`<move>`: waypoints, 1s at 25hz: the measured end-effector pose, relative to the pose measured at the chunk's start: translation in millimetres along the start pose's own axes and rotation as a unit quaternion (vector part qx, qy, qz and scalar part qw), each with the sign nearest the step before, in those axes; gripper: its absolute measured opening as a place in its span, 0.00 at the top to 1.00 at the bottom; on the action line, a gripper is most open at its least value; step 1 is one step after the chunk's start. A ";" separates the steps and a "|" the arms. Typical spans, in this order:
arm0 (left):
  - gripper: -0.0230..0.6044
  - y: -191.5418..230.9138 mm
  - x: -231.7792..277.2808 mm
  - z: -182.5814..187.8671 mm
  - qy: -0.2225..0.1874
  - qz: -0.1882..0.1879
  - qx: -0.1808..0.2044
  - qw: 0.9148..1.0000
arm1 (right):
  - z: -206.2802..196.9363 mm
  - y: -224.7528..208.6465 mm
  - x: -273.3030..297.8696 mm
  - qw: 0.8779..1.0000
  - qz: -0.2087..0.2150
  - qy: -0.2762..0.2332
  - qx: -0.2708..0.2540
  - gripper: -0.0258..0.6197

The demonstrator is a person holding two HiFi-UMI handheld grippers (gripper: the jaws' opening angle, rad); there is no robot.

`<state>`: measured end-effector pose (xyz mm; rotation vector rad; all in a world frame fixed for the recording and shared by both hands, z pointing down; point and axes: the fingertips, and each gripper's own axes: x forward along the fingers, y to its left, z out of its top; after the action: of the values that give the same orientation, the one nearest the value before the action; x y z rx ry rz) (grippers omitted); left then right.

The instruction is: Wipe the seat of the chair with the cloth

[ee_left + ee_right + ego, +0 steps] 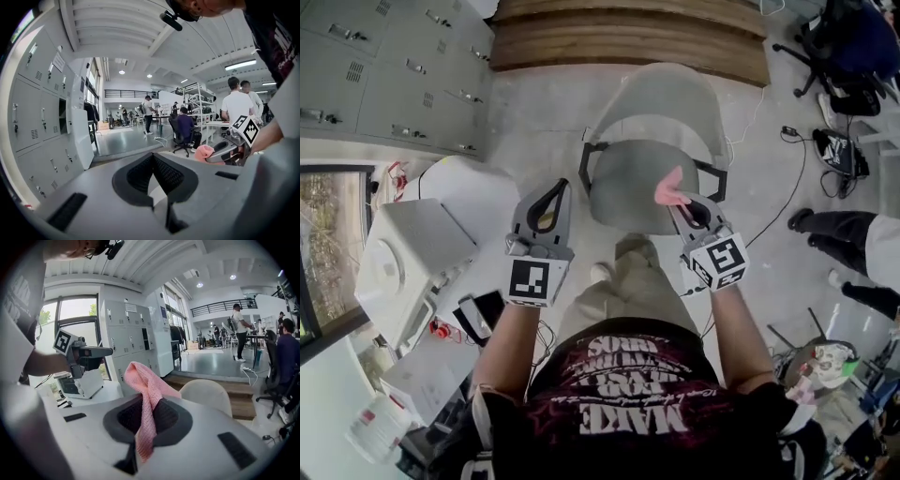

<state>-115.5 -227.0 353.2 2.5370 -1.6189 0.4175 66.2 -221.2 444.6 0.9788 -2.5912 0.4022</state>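
Your left gripper (549, 201) has its jaws closed together on nothing, while your right gripper (692, 211) beside it pinches the pink knitted cloth (669, 190), whose free end stands up past the tips. Ahead and below lies the rounded grey seat (623, 192) of the pale moulded plastic chair (661, 108). It is nearer the right gripper, slightly to its left, so a forward, downward reach looks needed.

Grey lockers (394, 75) — wooden steps (628, 37)

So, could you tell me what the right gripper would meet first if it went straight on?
Most likely the chair's backrest, which stands just beyond the right gripper and the pink cloth it clamps, though depth is unclear.
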 end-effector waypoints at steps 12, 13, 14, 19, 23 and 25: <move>0.96 12.9 70.5 -71.4 0.064 0.005 -0.022 0.998 | -94.4 -87.2 94.5 0.998 -0.001 0.040 0.046 0.91; 0.96 12.5 75.9 -78.7 0.071 0.005 -0.025 0.997 | -104.7 -90.1 104.7 0.998 0.005 0.047 0.046 0.91; 0.96 12.2 80.9 -85.6 0.078 0.005 -0.026 0.997 | -115.6 -92.3 114.9 0.997 0.009 0.054 0.047 0.91; 0.96 14.9 87.2 -115.9 0.090 0.011 -0.036 0.995 | -180.3 -91.5 165.8 0.993 0.027 0.089 0.072 0.91; 0.96 20.0 81.6 -144.5 0.111 0.020 -0.052 0.992 | -236.8 -80.5 221.3 0.986 0.051 0.138 0.072 0.91; 0.96 22.1 79.5 -156.5 0.119 0.027 -0.063 0.991 | -264.6 -74.4 249.8 0.982 0.061 0.169 0.067 0.91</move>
<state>-131.1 -269.5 524.2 2.2584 -1.5752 0.5795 -2.9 -320.5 795.7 0.7202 -2.3437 0.7162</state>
